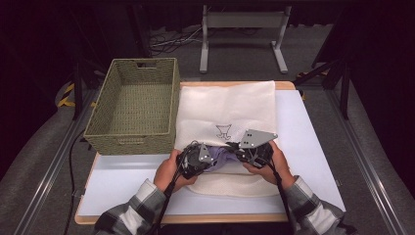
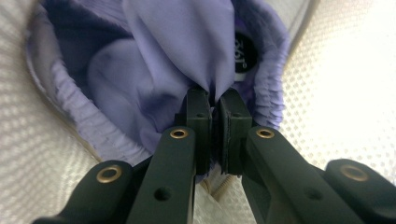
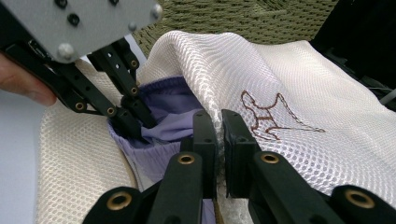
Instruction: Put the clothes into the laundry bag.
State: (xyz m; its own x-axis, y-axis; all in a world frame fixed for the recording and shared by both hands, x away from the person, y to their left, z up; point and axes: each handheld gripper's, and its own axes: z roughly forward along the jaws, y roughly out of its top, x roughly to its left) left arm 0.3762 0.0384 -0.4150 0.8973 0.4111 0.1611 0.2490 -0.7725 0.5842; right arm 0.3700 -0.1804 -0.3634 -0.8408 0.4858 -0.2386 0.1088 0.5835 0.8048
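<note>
A cream mesh laundry bag (image 1: 225,105) with a small brown stitched animal (image 3: 268,116) lies flat on the white table (image 1: 303,142). A purple garment (image 1: 222,156) sits in the bag's mouth at the near end. My left gripper (image 2: 215,100) is shut on a fold of the purple garment (image 2: 177,51), just inside the bag opening. My right gripper (image 3: 218,121) is shut on the upper edge of the mesh bag (image 3: 280,79), holding the mouth lifted. In the right gripper view the left gripper (image 3: 135,121) reaches into the opening onto the purple garment (image 3: 168,100). Both grippers (image 1: 208,159) (image 1: 240,149) sit close together.
A woven green basket (image 1: 132,105) stands empty on the table's left, touching the bag's side. Bare white table surface lies to the right of the bag and along the near edge. A metal stand (image 1: 242,29) is on the floor beyond.
</note>
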